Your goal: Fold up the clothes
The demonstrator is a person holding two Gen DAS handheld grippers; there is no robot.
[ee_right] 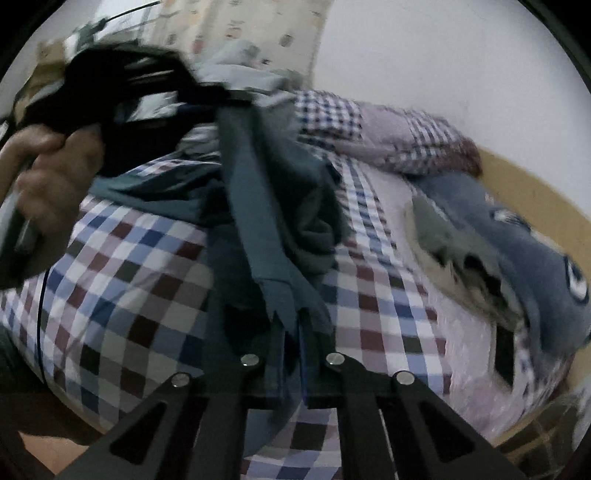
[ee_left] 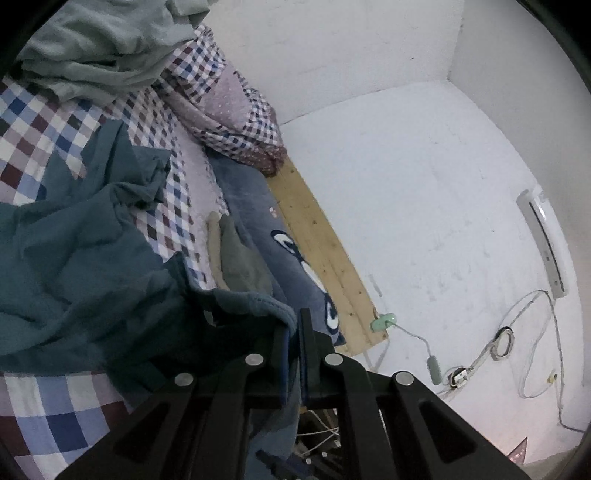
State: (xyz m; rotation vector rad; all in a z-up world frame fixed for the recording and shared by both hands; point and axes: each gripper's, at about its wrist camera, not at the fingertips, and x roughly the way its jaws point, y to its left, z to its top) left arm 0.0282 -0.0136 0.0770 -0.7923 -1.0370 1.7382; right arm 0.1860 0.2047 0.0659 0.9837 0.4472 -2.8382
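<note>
Both claws, left [ee_left: 291, 332] and right [ee_right: 293, 332], are pinched closed on edges of the teal garment [ee_left: 81, 258], lifting it off the checked bed [ee_right: 140, 258], likely to spread it for folding.

A bed covered by a checked sheet [ee_left: 44, 122] in blue, maroon and white fills most of the scene. A bare wooden bed frame [ee_left: 317, 251] runs along its far edge, against a plain white wall [ee_left: 424, 184]. A folded checked quilt [ee_left: 229, 110] lies near the wall, with a blue-grey blanket [ee_left: 255, 206] beside it. White cables [ee_left: 532, 332] hang loosely on the wall below a white wall-mounted fixture [ee_left: 546, 240]. In the right wrist view, a patterned pale curtain [ee_right: 258, 26] shows behind the bed. The light is dim and cool.
</note>
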